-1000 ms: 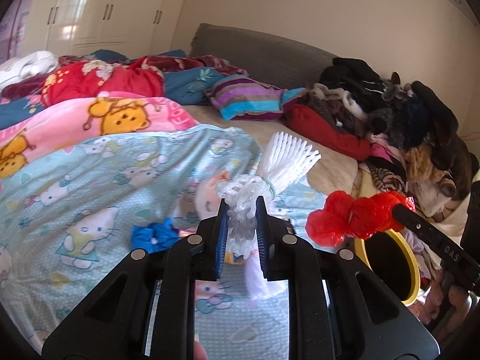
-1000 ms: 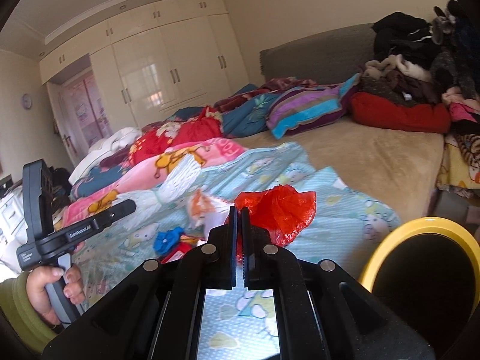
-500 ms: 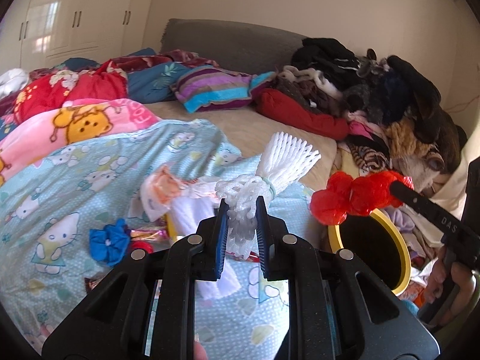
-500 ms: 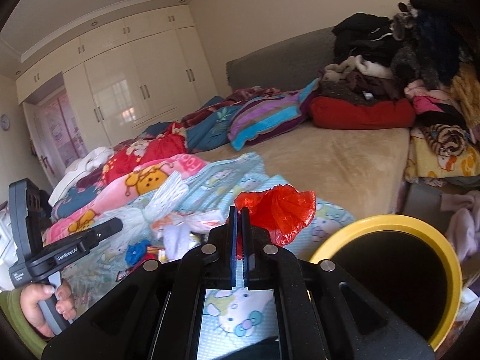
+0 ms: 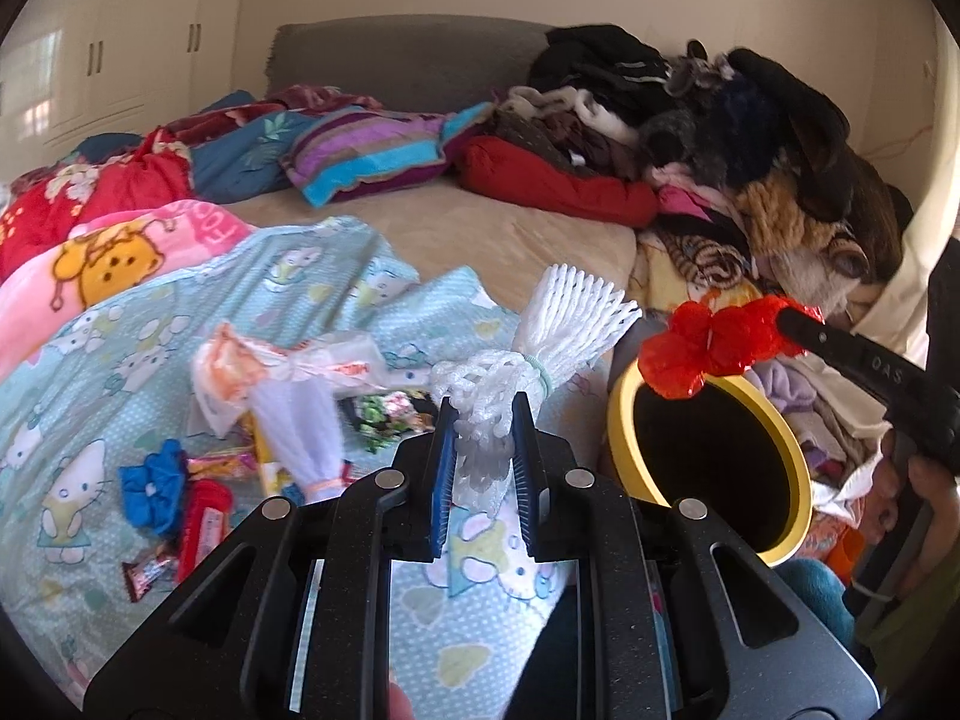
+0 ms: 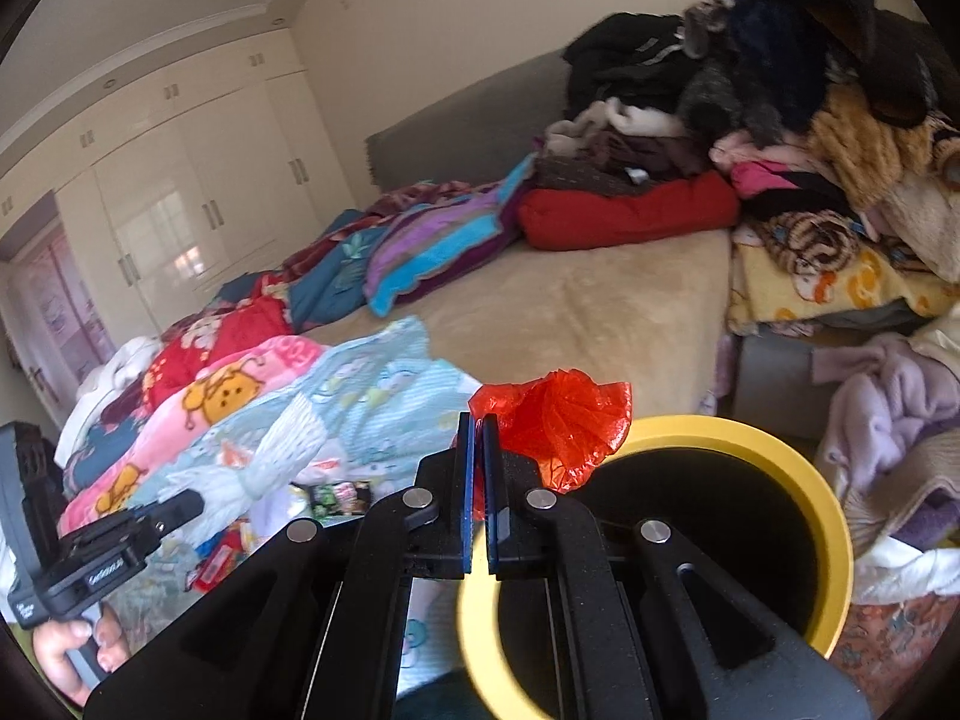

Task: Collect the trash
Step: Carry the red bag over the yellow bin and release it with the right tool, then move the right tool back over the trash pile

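Left wrist view: the left gripper [image 5: 480, 438] pinches a white foam net sleeve [image 5: 540, 348] between its blue pads. The right gripper [image 6: 478, 450] pinches a crinkly red plastic bag [image 6: 558, 420], held just above the round yellow-rimmed trash bin [image 6: 780, 450] beside the bed. Neither piece is in the bin yet, so I think dropping them in comes next.

More trash waits on the light blue cartoon-cat blanket [image 5: 90, 360]: a white and orange plastic bag [image 5: 252, 360], a crumpled blue wrapper [image 5: 150, 486], a flat red packet [image 5: 201, 516] and small candy wrappers [image 5: 144, 570].

The far gripper arm shows the letters "DAS". Other writing is too small to read.
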Available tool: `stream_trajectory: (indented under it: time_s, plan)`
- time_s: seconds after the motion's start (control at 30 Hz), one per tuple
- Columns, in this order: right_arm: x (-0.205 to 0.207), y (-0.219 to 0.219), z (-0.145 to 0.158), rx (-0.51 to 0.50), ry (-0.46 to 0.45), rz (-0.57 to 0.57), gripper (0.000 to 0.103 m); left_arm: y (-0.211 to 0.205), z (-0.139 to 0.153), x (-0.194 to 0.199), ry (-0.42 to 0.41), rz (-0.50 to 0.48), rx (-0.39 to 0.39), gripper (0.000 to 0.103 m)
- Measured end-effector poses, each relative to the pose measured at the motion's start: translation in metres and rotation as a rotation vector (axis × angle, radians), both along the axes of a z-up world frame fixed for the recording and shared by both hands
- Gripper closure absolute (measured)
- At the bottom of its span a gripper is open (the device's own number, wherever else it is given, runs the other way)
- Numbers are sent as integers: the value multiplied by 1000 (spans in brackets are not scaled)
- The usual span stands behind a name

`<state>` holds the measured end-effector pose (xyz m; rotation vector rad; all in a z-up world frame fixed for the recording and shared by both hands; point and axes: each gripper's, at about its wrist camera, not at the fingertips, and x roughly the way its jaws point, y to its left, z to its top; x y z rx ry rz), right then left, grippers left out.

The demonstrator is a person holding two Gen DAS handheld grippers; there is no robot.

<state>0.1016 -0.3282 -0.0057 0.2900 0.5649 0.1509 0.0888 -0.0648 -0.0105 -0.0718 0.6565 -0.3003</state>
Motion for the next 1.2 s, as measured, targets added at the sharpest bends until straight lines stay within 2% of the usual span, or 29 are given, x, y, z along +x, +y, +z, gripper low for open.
stream_trajectory:
  time_s: [0.6,0.8,0.87,0.9,0.93,1.0,1.07,1.13,1.2]
  plan:
    - [9,-65,-39,2,173,-177,100,-97,-37,11,100,-177,132,90]
    - [14,-81,-51,24,240,-210,99,-123,-46,17,123,-212,138,90]
    - [14,-85,-55,43,258,-218,83,-128,-46,16,123,-222,121,78]
    - [13,-87,-57,51,262,-228,60,-128,-46,16,113,-219,109,56]
    - [13,-88,-57,52,260,-239,48,-127,-45,15,102,-208,96,36]
    - [11,-89,-57,41,257,-247,48,-120,-44,14,84,-187,60,28]
    - [11,-87,-56,40,247,-243,48,-113,-43,13,70,-159,48,17]
    - [9,-83,-52,38,221,-239,40,-105,-39,12,48,-140,30,14]
    - [7,-75,-49,34,196,-225,39,-96,-35,11,23,-111,23,11]
